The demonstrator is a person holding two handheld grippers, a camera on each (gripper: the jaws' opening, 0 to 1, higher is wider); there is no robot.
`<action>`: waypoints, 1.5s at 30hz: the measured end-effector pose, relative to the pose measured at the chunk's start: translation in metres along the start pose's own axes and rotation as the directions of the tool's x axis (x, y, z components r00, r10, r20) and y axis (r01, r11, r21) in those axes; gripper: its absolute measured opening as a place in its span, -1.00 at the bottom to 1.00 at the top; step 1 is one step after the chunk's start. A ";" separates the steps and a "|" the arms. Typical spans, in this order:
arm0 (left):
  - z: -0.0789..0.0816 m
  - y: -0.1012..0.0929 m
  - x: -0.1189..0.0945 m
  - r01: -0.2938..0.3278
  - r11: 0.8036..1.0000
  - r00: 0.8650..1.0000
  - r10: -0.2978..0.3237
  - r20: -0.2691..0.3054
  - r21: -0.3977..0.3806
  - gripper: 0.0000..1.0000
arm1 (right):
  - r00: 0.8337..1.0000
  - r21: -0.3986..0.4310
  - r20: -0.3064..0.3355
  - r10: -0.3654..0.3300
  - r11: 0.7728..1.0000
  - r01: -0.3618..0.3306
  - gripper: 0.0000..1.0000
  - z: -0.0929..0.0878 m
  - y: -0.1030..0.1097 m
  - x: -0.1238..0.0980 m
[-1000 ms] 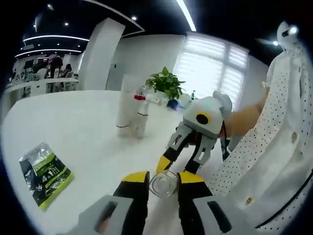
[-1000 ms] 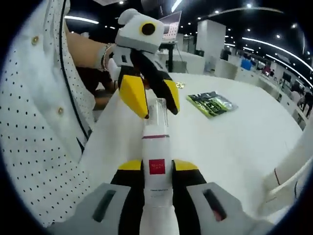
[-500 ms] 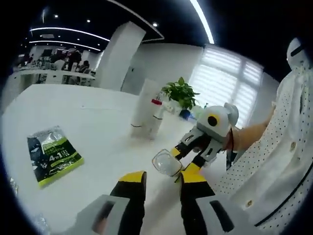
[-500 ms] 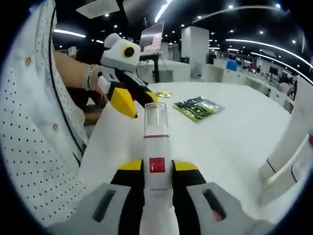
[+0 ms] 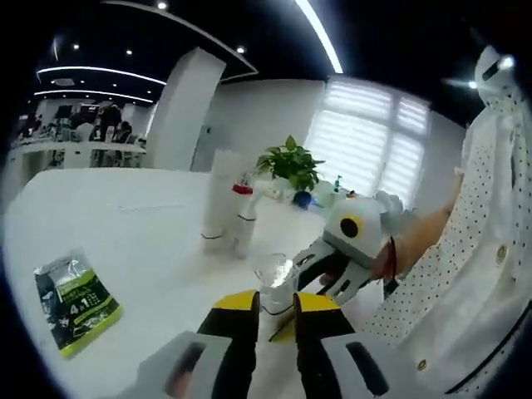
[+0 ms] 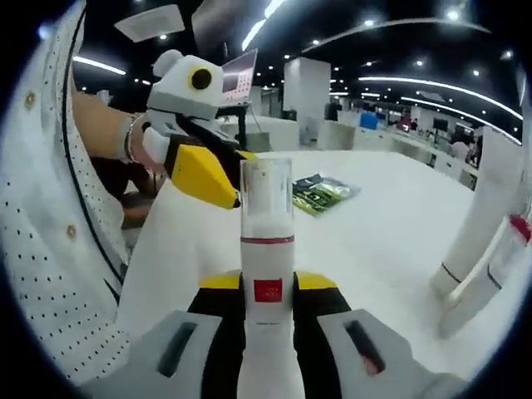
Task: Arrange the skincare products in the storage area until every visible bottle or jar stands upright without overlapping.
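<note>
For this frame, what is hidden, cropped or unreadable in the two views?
- Held bottle: its base, right gripper view, runs off the bottom edge between the right gripper jaws.
- Red label text: too small.
- Green packet print, left gripper view: mostly blurred.
- Two standing bottles: cut by the right edge.
- Left gripper: grip on the clear cap unclear.

Sachet (image 5: pixel 75 301) left of standing bottles (image 5: pixel 230 214)

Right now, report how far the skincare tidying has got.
Done: a white tube and a red-capped bottle stand upright side by side on the white table. In hand: the right gripper holds a white bottle with a clear cap, with the left gripper at that cap. Left: standing this bottle on the table. A green sachet lies flat.
</note>
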State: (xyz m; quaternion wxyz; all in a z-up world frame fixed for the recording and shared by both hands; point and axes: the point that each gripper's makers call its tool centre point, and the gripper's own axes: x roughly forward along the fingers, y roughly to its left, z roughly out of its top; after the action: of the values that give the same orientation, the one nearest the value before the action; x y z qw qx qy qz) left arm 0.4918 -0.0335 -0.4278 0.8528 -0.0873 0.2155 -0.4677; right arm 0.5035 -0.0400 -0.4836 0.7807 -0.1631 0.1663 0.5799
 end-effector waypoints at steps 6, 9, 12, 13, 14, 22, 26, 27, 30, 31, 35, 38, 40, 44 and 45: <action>-0.002 -0.018 0.013 0.069 0.997 0.997 -0.068 -0.029 0.024 -0.72 | 0.999 0.052 0.008 -0.052 0.997 0.051 -0.62 -0.008 0.002 0.002; -0.005 -0.018 0.016 0.064 0.996 0.997 -0.061 -0.046 0.054 -0.72 | 0.995 0.092 0.045 -0.084 0.993 0.079 -0.62 -0.006 -0.001 0.002; -0.009 -0.016 0.015 0.066 0.997 0.996 -0.064 -0.063 0.038 -0.72 | 0.993 0.090 0.047 -0.104 0.991 0.100 -0.62 -0.006 -0.001 0.002; -0.011 -0.015 0.014 0.057 0.998 0.996 -0.054 -0.066 0.036 -0.72 | 0.993 0.086 0.044 -0.108 0.991 0.104 -0.62 -0.005 -0.001 0.003; -0.012 -0.013 0.014 0.051 0.998 0.997 -0.048 -0.066 0.035 -0.71 | 0.993 0.086 0.042 -0.110 0.991 0.106 -0.62 -0.005 -0.001 0.003; -0.025 0.011 0.000 -0.058 0.998 0.995 0.057 -0.076 -0.015 -0.69 | 0.979 0.095 -0.017 -0.202 0.975 0.203 -0.62 -0.001 -0.011 0.015; -0.023 0.016 -0.009 -0.083 0.995 0.996 0.081 -0.037 -0.059 -0.69 | 0.944 0.150 -0.024 -0.330 0.932 0.330 -0.62 -0.004 -0.032 0.010; -0.025 0.016 -0.012 -0.090 0.994 0.996 0.087 -0.037 -0.066 -0.69 | 0.927 0.168 -0.030 -0.374 0.912 0.374 -0.62 -0.007 -0.042 0.007; -0.036 0.019 -0.019 -0.110 0.992 0.992 0.105 -0.063 -0.068 -0.68 | 0.888 0.204 -0.056 -0.457 0.865 0.458 -0.62 -0.012 -0.062 0.000; -0.038 0.019 -0.021 -0.115 0.991 0.992 0.110 -0.067 -0.071 -0.67 | 0.880 0.208 -0.062 -0.471 0.856 0.473 -0.62 -0.013 -0.067 -0.001; -0.045 0.022 -0.028 -0.131 0.987 0.990 0.126 -0.058 -0.095 -0.67 | 0.848 0.233 -0.083 -0.524 0.817 0.528 -0.62 -0.018 -0.084 -0.006; -0.051 0.023 -0.030 -0.137 0.984 0.989 0.131 -0.062 -0.111 -0.67 | 0.791 0.283 -0.120 -0.600 0.743 0.606 -0.62 -0.024 -0.104 -0.015; -0.054 0.022 -0.030 -0.136 0.984 0.989 0.128 -0.068 -0.117 -0.67 | 0.749 0.292 -0.146 -0.646 0.695 0.657 -0.62 -0.028 -0.115 -0.023; -0.060 0.021 -0.029 -0.133 0.983 0.989 0.124 -0.076 -0.124 -0.67 | 0.707 0.297 -0.165 -0.688 0.649 0.701 -0.61 -0.030 -0.135 -0.026; -0.061 0.021 -0.029 -0.133 0.983 0.989 0.124 -0.079 -0.125 -0.66 | 0.700 0.298 -0.170 -0.694 0.640 0.708 -0.61 -0.030 -0.138 -0.026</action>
State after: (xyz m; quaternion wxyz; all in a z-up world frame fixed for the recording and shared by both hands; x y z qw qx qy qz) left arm 0.4664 0.0054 -0.4810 0.8655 -0.1118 0.2807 -0.3995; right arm 0.6267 -0.1139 -0.4902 0.9562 -0.0884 0.2036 0.1908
